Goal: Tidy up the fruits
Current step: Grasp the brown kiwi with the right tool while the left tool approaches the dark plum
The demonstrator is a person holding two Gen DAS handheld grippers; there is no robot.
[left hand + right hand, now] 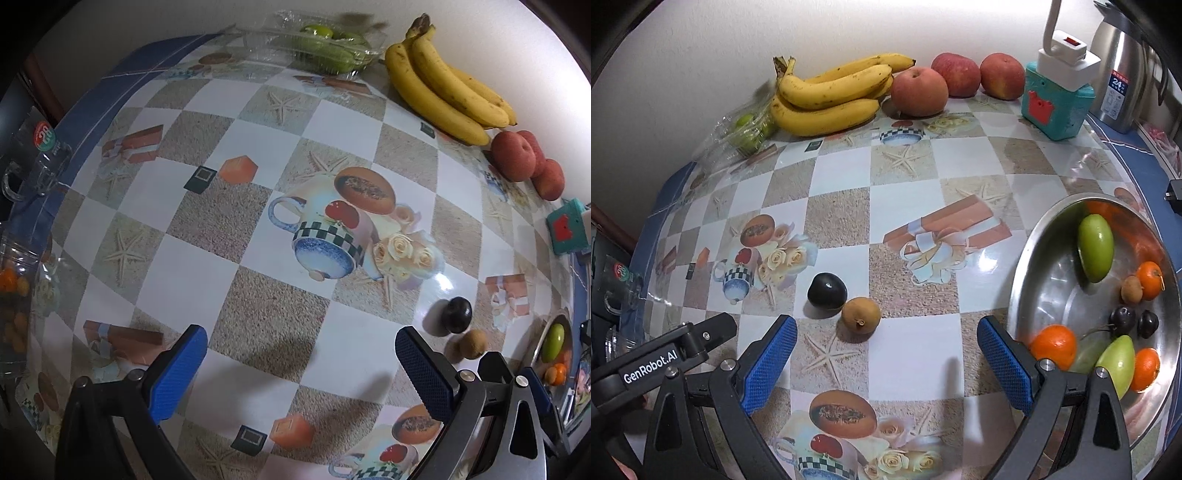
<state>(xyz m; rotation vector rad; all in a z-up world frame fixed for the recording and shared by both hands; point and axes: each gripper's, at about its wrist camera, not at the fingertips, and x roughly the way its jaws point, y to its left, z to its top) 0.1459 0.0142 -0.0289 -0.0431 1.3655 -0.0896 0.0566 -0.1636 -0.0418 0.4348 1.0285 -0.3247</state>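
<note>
A dark plum [827, 290] and a small brown longan [860, 315] lie touching on the patterned tablecloth, just ahead of my right gripper [886, 354], which stands open and holds nothing. The same plum [457, 315] and longan [473, 343] sit to the right of my open, bare left gripper [301, 363]. A steel bowl [1038, 273] at the right holds green fruits, oranges, dark plums and a longan. Bananas [827, 94] and three red apples [919, 91] lie along the back wall. Green fruits sit in a clear plastic box [325, 48].
A teal box with a white plug [1058, 99] and a steel kettle [1123, 74] stand at the back right. A glass mug [37, 162] and a clear bag of small orange fruits [14, 295] sit at the table's left edge. The left gripper's body [665, 354] is beside my right gripper.
</note>
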